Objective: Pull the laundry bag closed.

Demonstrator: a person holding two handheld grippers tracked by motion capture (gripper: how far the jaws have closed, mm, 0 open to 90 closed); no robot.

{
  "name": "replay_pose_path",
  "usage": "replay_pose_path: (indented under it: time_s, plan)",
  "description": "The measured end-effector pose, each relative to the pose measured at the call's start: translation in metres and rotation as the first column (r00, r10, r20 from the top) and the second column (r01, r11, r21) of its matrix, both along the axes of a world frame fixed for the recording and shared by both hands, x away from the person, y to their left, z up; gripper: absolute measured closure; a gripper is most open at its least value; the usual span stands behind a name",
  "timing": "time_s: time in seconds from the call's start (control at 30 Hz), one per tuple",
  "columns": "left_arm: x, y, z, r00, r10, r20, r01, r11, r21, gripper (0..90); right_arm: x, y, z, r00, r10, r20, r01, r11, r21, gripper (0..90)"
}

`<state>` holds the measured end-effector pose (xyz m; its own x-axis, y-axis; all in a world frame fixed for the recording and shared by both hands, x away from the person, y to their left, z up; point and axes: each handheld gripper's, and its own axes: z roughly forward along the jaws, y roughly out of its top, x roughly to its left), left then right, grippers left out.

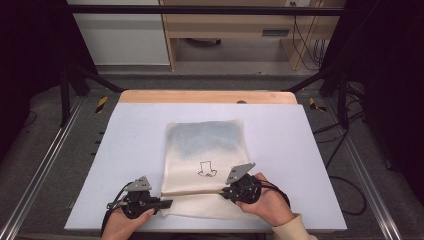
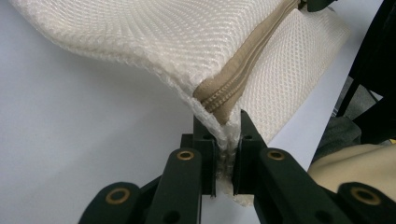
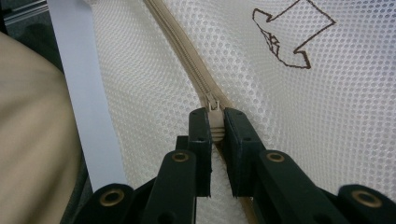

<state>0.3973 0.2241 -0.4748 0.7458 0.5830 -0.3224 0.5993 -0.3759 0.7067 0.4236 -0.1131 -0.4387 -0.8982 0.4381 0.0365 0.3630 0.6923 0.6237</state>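
Note:
A cream mesh bag (image 1: pixel 205 150) with a small dark outline drawing lies flat on the pale mat (image 1: pixel 130 140); something bluish shows through its far half. A tan zipper (image 1: pixel 192 191) runs across its near end. My left gripper (image 1: pixel 165 203) is shut on the bag's left corner (image 2: pixel 224 144), right at the zipper's end (image 2: pixel 229 91), and lifts that edge a little. My right gripper (image 1: pixel 222 191) is shut on the zipper pull (image 3: pixel 215 123), near the bag's right side. The zipper's teeth (image 3: pixel 187 56) look closed beyond the pull.
The mat covers a wooden table (image 1: pixel 205 96) whose far edge shows. Metal rails (image 1: pixel 40 170) run along both sides, and cables (image 1: pixel 345 145) trail at the right. A sleeve (image 3: pixel 32 140) is close to the near table edge.

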Motion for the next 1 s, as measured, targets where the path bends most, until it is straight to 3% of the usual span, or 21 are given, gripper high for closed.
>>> replay_pose_path:
  time_s: [1.0]
  plan:
    - [0.0, 0.0, 0.0, 1.0, 0.001, 0.006, -0.001, 1.0, 0.01, 82.5, -0.003, -0.013, -0.002, 0.9997, -0.023, 0.001, 0.023, 0.9996, 0.016, 82.1]
